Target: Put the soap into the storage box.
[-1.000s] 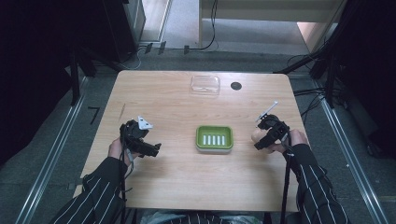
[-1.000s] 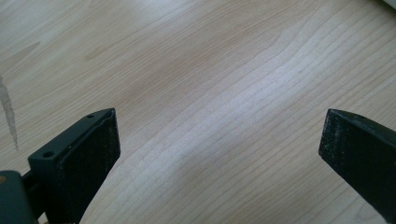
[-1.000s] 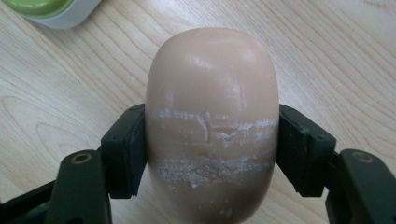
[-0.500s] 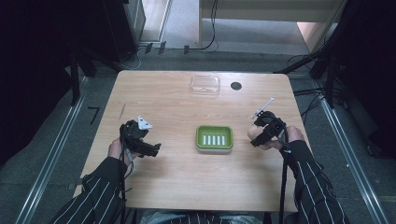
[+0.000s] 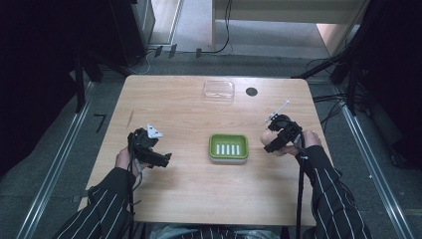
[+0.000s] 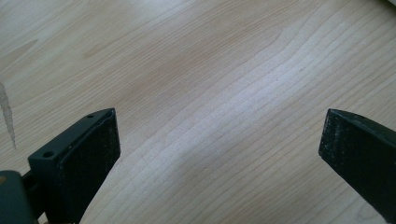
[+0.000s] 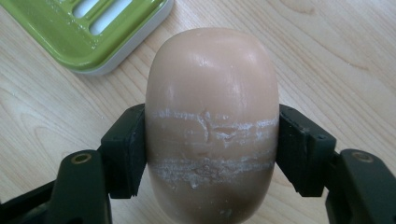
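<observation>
Since a second ago the right tongs (image 5: 272,141) have edged slightly toward the worktop's (image 5: 199,199) far edge, clamped on the beige soap bar (image 7: 212,121) just right of the green soap dish (image 5: 228,147). Left tongs (image 5: 161,160) hang open near the left edge. A clear lid (image 5: 218,89) lies by the far edge.

A lab-like recording room: a lone wooden table (image 5: 169,199) on grey carpet, floor rails (image 5: 54,169), trailing cables (image 5: 226,30).

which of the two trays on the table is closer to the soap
The green tray, at the table's middle just left of the soap clamped in the right tool. The clear tray sits apart by the far edge.
</observation>
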The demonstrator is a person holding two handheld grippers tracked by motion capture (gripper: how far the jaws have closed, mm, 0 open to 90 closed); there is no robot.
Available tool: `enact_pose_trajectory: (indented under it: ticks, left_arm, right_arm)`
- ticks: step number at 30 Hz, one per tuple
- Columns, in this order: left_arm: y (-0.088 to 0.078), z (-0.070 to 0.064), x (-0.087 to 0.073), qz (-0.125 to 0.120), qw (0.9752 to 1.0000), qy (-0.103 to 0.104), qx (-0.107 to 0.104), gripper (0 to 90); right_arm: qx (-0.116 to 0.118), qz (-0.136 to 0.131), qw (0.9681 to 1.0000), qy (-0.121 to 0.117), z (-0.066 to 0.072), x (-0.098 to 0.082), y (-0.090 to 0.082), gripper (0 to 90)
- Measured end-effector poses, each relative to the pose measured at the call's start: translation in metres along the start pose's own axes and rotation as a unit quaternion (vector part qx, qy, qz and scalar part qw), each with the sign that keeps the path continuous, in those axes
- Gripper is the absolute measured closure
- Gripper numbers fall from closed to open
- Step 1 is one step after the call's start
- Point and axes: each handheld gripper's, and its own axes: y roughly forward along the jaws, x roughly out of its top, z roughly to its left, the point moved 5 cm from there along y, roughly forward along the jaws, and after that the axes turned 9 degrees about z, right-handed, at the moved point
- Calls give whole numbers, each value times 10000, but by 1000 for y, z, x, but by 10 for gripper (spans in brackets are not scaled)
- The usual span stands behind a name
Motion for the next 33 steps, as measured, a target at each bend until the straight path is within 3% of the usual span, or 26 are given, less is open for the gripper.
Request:
enact_pose_trajectory:
  ticks: [33]
  left_arm:
    - [-1,1,-2,4,10000,-9,8,0]
  right_arm:
    - [107,-81,9992,-388,12,34,-3,340]
